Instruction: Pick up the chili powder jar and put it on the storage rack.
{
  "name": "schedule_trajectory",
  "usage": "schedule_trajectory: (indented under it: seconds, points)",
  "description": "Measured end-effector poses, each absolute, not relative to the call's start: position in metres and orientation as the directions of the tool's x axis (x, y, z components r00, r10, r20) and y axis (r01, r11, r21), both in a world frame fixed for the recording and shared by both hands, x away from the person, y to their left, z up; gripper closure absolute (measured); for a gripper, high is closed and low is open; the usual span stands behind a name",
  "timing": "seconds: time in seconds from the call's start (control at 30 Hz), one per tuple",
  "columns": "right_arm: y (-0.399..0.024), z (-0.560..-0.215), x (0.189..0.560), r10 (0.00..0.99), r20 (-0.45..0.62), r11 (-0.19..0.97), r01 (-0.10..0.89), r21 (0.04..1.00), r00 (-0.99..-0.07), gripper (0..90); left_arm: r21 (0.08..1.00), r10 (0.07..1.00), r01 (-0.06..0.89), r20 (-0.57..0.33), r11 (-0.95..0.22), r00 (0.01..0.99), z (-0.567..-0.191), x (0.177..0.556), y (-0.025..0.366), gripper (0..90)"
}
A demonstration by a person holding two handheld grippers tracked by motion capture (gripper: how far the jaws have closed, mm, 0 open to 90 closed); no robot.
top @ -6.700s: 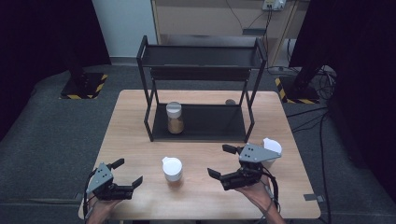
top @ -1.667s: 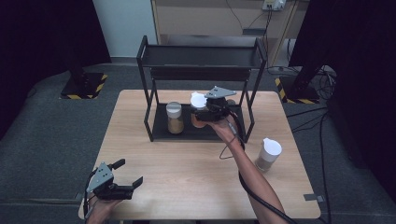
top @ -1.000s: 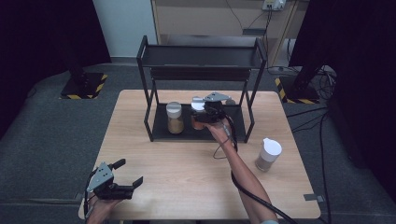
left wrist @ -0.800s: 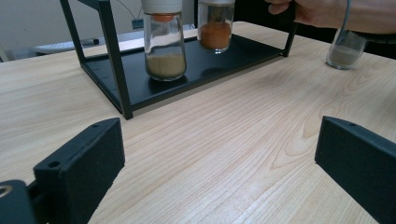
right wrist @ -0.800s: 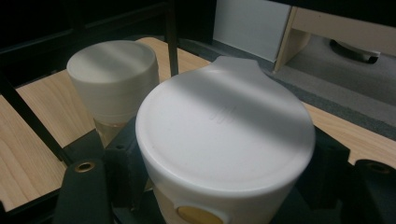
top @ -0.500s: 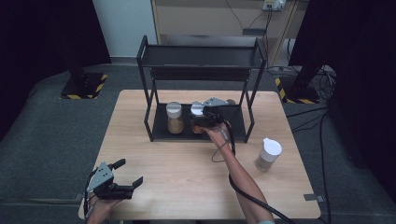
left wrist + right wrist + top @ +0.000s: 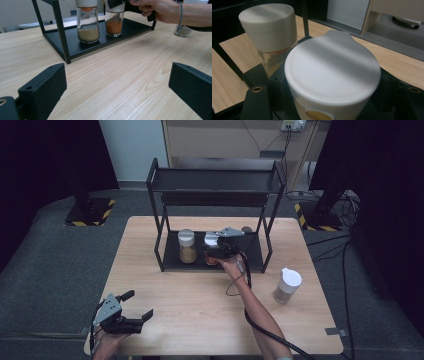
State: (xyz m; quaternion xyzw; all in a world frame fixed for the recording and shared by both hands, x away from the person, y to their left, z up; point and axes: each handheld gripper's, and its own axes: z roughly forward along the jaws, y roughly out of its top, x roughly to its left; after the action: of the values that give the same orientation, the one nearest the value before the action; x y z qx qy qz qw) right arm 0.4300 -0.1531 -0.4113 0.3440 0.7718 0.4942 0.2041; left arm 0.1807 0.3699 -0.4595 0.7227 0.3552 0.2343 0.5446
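On the rack's (image 7: 250,256) lower shelf, the right hand-held gripper (image 7: 216,251) clamps the orange jar (image 7: 114,23); release gently, upright, at three o'clock of the tan jar (image 7: 187,247). Left hand-held gripper (image 7: 131,320) gapes empty.

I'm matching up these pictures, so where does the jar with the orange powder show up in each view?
High view: the orange-powder jar stands on the black rack's bottom shelf, in the right tongs.
Left gripper view: top centre, on the shelf.
Right gripper view: centre foreground, white lid up.
Shared landmark: the tan-powder jar beside it.
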Motion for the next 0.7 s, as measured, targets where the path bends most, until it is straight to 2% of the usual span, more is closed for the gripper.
schedule_trajectory:
  seconds: [0.17,0.33,0.4,0.7]
  points:
    - [-0.157,-0.412,0.432,0.729,0.05,0.258,0.341,0.904,-0.683,29.4,0.953,0.767,0.258,-0.046,-0.159,0.64,-0.459,0.181,0.369,0.8]
    - [-0.16,-0.413,0.428,0.748,0.062,0.23,0.346,0.91,-0.66,13.9,0.952,0.766,0.26,-0.047,-0.159,0.642,-0.459,0.181,0.369,0.8]
    - [-0.164,-0.412,0.428,0.759,0.082,0.208,0.36,0.91,-0.645,11.0,0.952,0.764,0.258,-0.043,-0.164,0.644,-0.459,0.181,0.369,0.8]
    - [-0.177,-0.383,0.42,0.726,0.065,0.214,0.315,0.925,-0.684,10.3,0.952,0.763,0.258,-0.042,-0.166,0.645,-0.458,0.181,0.368,0.8]
